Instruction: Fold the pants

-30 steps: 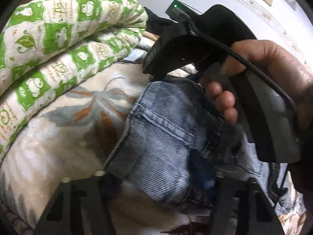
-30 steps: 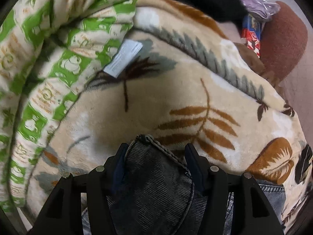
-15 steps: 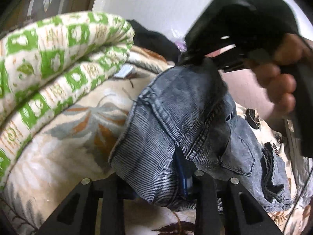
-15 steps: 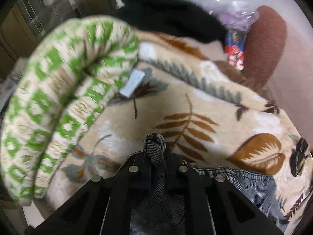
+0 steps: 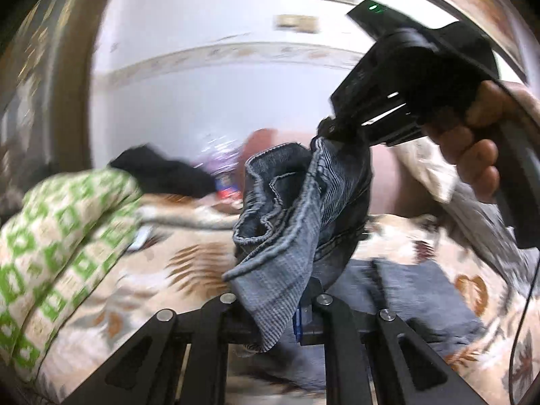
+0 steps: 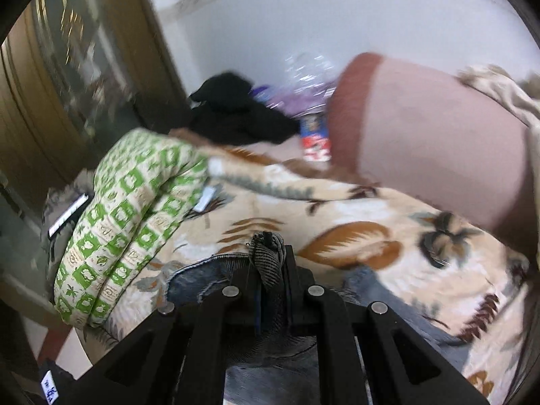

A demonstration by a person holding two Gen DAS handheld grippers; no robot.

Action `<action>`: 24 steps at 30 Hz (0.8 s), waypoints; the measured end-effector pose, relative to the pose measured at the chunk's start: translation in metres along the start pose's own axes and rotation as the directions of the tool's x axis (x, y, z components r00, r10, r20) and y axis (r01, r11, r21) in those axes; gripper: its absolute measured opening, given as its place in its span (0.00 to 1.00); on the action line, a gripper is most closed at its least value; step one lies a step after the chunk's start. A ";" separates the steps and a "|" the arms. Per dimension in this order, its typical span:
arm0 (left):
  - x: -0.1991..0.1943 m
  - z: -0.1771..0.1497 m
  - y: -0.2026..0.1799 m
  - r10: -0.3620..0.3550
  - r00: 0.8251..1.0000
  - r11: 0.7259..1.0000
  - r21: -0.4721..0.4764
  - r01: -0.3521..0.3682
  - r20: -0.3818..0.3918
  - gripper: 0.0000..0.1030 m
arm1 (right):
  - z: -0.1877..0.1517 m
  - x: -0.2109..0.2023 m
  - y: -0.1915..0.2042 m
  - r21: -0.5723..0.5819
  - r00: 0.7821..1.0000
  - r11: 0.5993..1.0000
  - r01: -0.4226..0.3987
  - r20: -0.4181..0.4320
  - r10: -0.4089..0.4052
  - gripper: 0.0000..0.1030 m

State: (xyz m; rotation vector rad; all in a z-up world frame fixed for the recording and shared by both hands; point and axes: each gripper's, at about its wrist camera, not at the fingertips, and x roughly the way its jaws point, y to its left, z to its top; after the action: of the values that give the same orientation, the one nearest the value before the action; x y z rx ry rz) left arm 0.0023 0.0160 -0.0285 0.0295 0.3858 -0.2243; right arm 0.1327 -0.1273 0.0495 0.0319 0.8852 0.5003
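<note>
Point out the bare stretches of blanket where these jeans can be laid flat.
Freest: the leaf-print blanket between the green-checked quilt and the brown cushion, beyond the jeans that both grippers hold. The blanket's near right part looks open too. Crowded: the far end, with black clothing and packets, and the quilt side.

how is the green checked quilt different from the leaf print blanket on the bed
The green checked quilt is bunched into a thick roll along one side; the leaf print blanket lies spread out flat. The quilt shows green squares on cream; the blanket has brown and grey leaves on cream. The jeans hang above the blanket, not the quilt.
</note>
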 end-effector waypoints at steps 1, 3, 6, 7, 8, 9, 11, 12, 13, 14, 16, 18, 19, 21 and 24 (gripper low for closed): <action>0.000 0.001 -0.016 -0.026 1.000 0.999 0.027 0.026 0.000 0.14 | -0.005 -0.008 -0.016 0.020 1.000 1.000 0.003 0.009 -0.004 0.09; 0.003 0.001 -0.048 -0.085 0.996 0.994 0.071 0.085 -0.015 0.14 | -0.016 -0.021 -0.051 0.071 1.000 0.997 0.016 0.022 -0.018 0.09; 0.007 -0.004 -0.108 -0.156 0.987 0.974 0.158 0.162 -0.050 0.14 | -0.034 -0.034 -0.110 0.165 0.999 0.986 0.010 0.042 -0.017 0.09; 0.009 -0.007 -0.125 -0.169 0.984 0.966 0.186 0.177 -0.058 0.13 | -0.039 -0.035 -0.122 0.185 0.999 0.983 0.007 0.047 -0.016 0.09; 0.011 -0.010 -0.139 -0.179 0.982 0.959 0.209 0.189 -0.067 0.13 | -0.048 -0.036 -0.142 0.215 0.998 0.977 0.002 0.055 -0.014 0.09; 0.016 -0.016 -0.157 -0.193 0.977 0.950 0.234 0.208 -0.086 0.13 | -0.055 -0.036 -0.156 0.237 0.998 0.971 0.000 0.060 -0.015 0.09; 0.021 -0.024 -0.179 -0.207 0.972 0.939 0.256 0.230 -0.113 0.13 | -0.071 -0.036 -0.184 0.288 0.998 0.957 -0.018 0.065 -0.001 0.10; 0.024 -0.029 -0.187 -0.210 0.970 0.934 0.267 0.237 -0.124 0.13 | -0.078 -0.034 -0.197 0.309 0.998 0.951 -0.023 0.066 0.003 0.09; 0.027 -0.035 -0.195 -0.211 0.968 0.929 0.280 0.242 -0.138 0.13 | -0.085 -0.031 -0.208 0.329 0.998 0.944 -0.022 0.060 0.002 0.09; 0.032 -0.040 -0.199 -0.210 0.966 0.925 0.288 0.247 -0.151 0.13 | -0.094 -0.026 -0.220 0.348 0.999 0.937 -0.025 0.053 0.006 0.09; 0.041 -0.049 -0.210 -0.209 0.961 0.918 0.303 0.257 -0.181 0.13 | -0.108 -0.019 -0.240 0.385 0.999 0.922 -0.035 0.049 0.018 0.09; 0.047 -0.056 -0.221 -0.197 0.958 0.908 0.332 0.258 -0.206 0.13 | -0.122 -0.011 -0.257 0.422 0.998 0.905 -0.052 0.048 0.035 0.10; 0.049 -0.057 -0.225 -0.195 0.957 0.904 0.339 0.261 -0.216 0.13 | -0.128 -0.007 -0.264 0.440 0.998 0.896 -0.058 0.049 0.041 0.10; 0.055 -0.057 -0.231 -0.189 0.952 0.894 0.358 0.268 -0.241 0.13 | -0.138 -0.001 -0.274 0.467 0.998 0.882 -0.058 0.050 0.039 0.12; 0.058 -0.053 -0.236 -0.182 0.949 0.885 0.377 0.272 -0.256 0.16 | -0.141 -0.005 -0.286 0.505 1.000 0.863 0.004 0.024 -0.019 0.26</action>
State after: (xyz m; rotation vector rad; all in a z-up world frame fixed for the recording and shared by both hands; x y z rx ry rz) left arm -0.0170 -0.2230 -0.0959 0.4276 0.5532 -0.5382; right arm 0.1408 -0.4070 -0.1024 0.5145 0.9686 0.2423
